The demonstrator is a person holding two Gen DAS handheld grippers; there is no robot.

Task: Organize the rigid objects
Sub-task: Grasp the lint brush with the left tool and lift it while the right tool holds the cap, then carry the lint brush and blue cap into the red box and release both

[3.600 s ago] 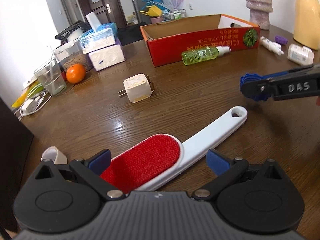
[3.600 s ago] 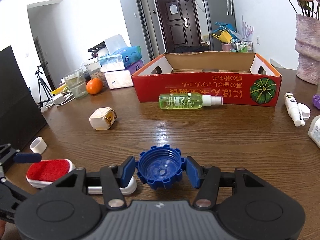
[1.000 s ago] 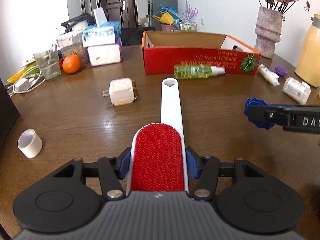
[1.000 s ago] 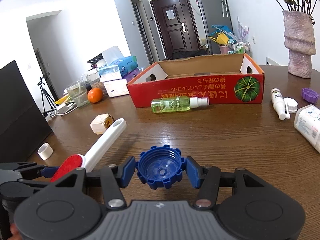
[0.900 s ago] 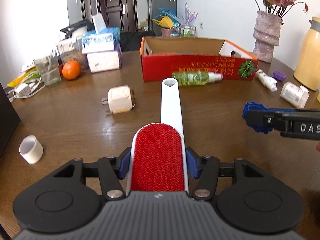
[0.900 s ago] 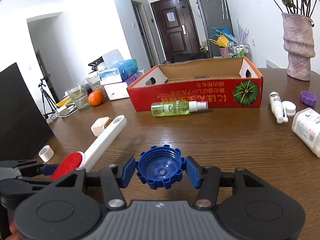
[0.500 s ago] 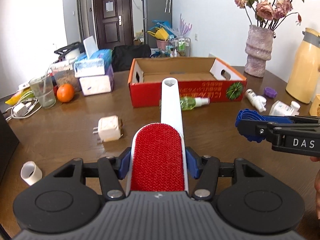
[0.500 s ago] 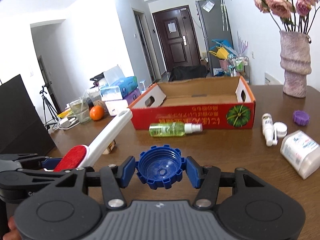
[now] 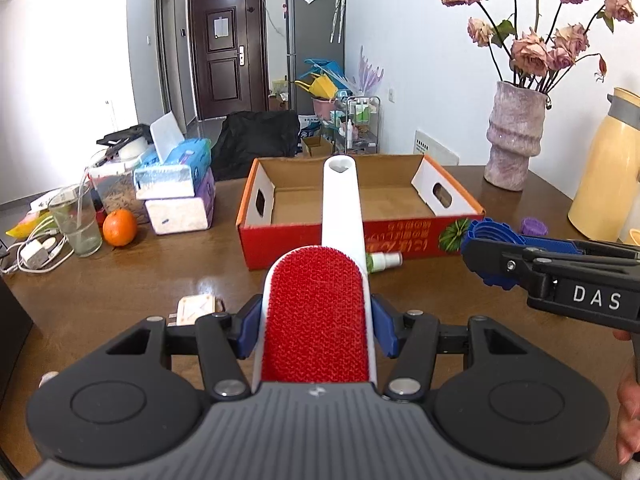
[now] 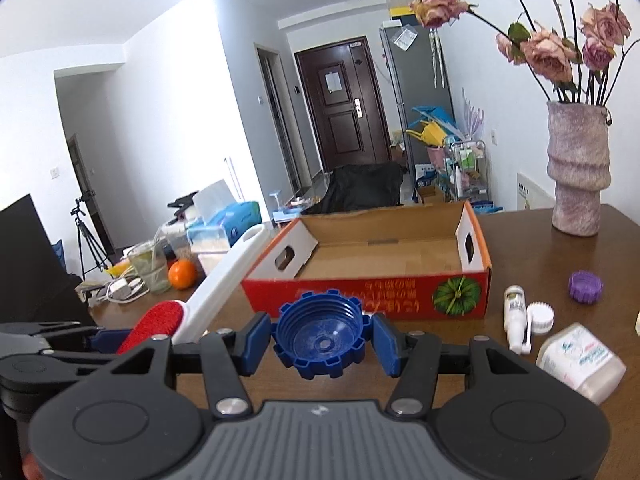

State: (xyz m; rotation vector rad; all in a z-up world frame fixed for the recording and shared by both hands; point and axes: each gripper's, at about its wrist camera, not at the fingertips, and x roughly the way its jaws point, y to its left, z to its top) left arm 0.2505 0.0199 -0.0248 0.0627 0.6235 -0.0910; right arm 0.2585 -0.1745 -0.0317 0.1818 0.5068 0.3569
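My left gripper (image 9: 316,330) is shut on a lint brush (image 9: 318,312) with a red pad and a long white handle that points at the red cardboard box (image 9: 452,236); it is held above the table. My right gripper (image 10: 320,344) is shut on a blue ridged cap (image 10: 320,332), also held in the air in front of the box (image 10: 360,292). The box is open and looks empty. In the left wrist view the right gripper with the cap (image 9: 486,240) is to the right. In the right wrist view the brush (image 10: 208,284) is to the left.
On the brown table: a green spray bottle (image 9: 382,260), a white plug adapter (image 9: 196,310), an orange (image 9: 119,227), a glass (image 9: 78,222), tissue packs (image 9: 176,196), a vase (image 10: 578,176), a purple cap (image 10: 585,286), a small white bottle (image 10: 516,316), a white jar (image 10: 580,360), a yellow jug (image 9: 612,168).
Both grippers have risen higher above the table and come nearer the box with the brush and the cap held. The brush was lying on the table 3.6 s ago.
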